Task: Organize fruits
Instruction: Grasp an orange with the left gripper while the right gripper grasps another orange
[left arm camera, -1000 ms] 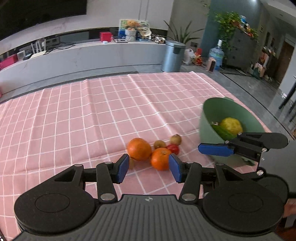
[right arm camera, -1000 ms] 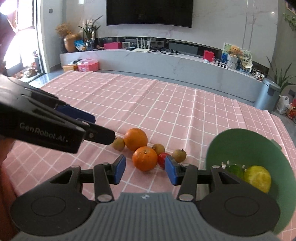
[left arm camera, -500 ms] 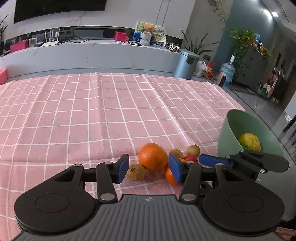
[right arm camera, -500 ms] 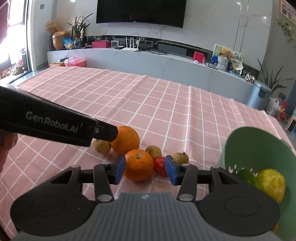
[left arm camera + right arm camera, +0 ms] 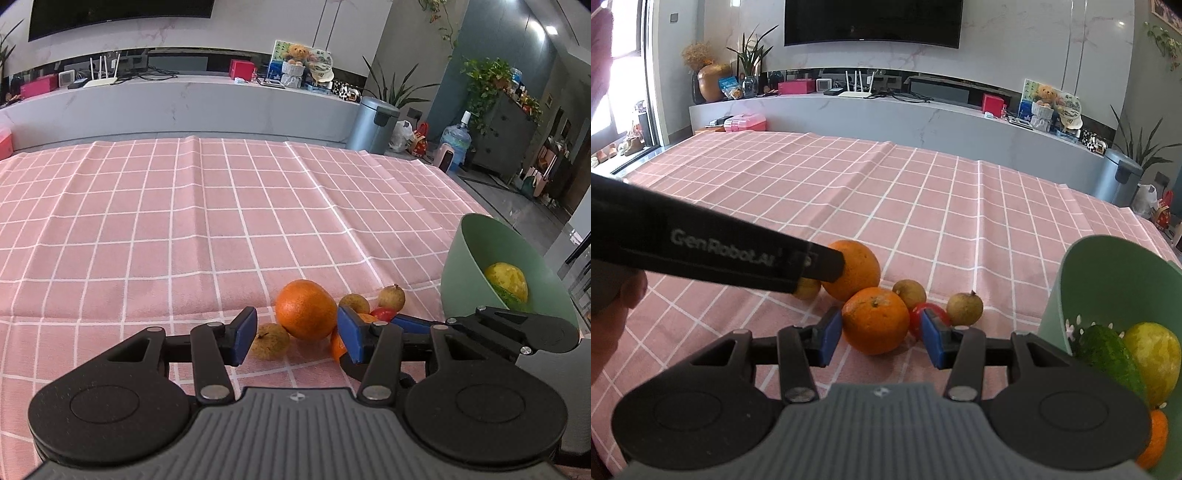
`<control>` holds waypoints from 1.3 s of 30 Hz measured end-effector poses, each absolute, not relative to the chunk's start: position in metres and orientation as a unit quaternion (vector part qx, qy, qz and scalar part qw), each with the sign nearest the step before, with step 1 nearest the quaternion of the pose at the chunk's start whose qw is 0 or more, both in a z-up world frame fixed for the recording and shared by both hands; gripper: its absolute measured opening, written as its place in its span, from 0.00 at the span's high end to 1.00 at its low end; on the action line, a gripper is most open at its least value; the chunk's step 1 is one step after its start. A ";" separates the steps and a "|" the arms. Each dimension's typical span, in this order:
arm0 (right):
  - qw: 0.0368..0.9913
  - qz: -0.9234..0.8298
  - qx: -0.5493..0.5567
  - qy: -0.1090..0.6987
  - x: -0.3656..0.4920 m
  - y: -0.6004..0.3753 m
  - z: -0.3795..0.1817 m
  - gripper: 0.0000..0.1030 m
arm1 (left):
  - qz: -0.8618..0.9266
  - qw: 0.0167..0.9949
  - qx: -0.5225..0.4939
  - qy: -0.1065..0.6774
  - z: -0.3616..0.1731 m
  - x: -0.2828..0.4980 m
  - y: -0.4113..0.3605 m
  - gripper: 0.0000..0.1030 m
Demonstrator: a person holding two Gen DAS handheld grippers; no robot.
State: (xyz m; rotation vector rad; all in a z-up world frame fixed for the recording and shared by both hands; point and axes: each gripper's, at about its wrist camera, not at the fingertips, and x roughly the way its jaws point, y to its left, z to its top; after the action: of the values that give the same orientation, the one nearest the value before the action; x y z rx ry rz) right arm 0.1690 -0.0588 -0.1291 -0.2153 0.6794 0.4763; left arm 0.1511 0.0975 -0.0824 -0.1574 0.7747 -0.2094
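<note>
Several fruits lie together on the pink checked cloth point(image 5: 184, 229). My left gripper point(image 5: 297, 338) is open, and the bigger orange point(image 5: 306, 319) sits just ahead between its blue pads, with a small brown fruit point(image 5: 269, 341) by the left pad. In the right wrist view my right gripper point(image 5: 882, 341) is open around the nearer orange point(image 5: 875, 319); the left pad is close to the peel and a gap shows at the right pad. A red tomato point(image 5: 925, 312) and two brown fruits point(image 5: 909, 293) point(image 5: 964, 308) lie behind. The left gripper's finger point(image 5: 738, 254) reaches the far orange point(image 5: 858, 269).
A green bowl point(image 5: 1108, 280) stands at the right, holding a yellow fruit point(image 5: 1156, 354), a green one point(image 5: 1108, 350) and an orange point(image 5: 1156, 439). The same bowl point(image 5: 476, 266) shows in the left wrist view. A hand point(image 5: 613, 325) is at the left edge. A long counter lies beyond the table.
Both grippers came down closer to the fruit pile. The left one shifted from the nearer orange to framing the bigger orange. The right one now brackets the nearer orange.
</note>
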 end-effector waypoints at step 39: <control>0.904 0.236 -0.090 0.344 0.163 -0.065 -0.124 0.66 | -0.118 0.925 -0.043 0.360 -0.078 0.150 0.082 0.57</control>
State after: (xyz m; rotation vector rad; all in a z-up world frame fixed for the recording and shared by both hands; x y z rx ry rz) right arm 0.1629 -0.0654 -0.1239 -0.1862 0.7101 0.4877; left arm 0.1496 0.0817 -0.0784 -0.0892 0.7378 -0.2420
